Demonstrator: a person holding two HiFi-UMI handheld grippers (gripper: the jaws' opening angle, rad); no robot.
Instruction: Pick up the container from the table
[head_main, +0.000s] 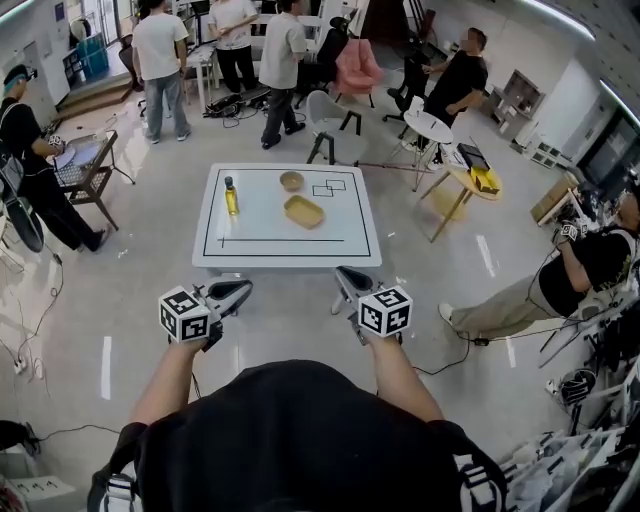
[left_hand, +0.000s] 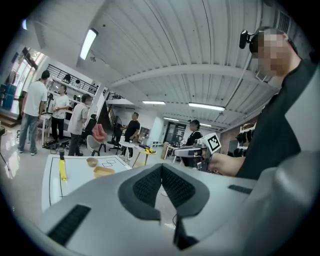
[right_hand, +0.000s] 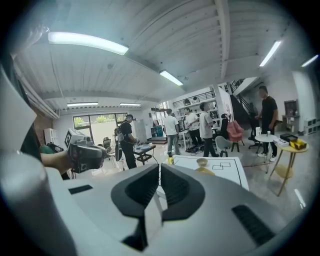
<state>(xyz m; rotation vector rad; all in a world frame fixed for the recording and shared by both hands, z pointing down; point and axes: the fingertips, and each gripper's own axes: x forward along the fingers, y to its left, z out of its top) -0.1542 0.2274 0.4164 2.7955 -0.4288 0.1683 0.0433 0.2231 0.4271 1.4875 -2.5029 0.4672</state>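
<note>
The left hand-held gripper (head_main: 245, 288) and right hand-held gripper (head_main: 340, 272) are held with jaws together (empty) short of the white square table (head_main: 260, 228) bearing the shallow yellow rectangular container (head_main: 304, 211).

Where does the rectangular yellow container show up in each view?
Head view: the rectangular yellow container lies near the middle of the white table.
Left gripper view: left of centre, low.
Right gripper view: right of centre, its lower edge hidden.
Shared landmark: the small round bowl next to it.
</note>
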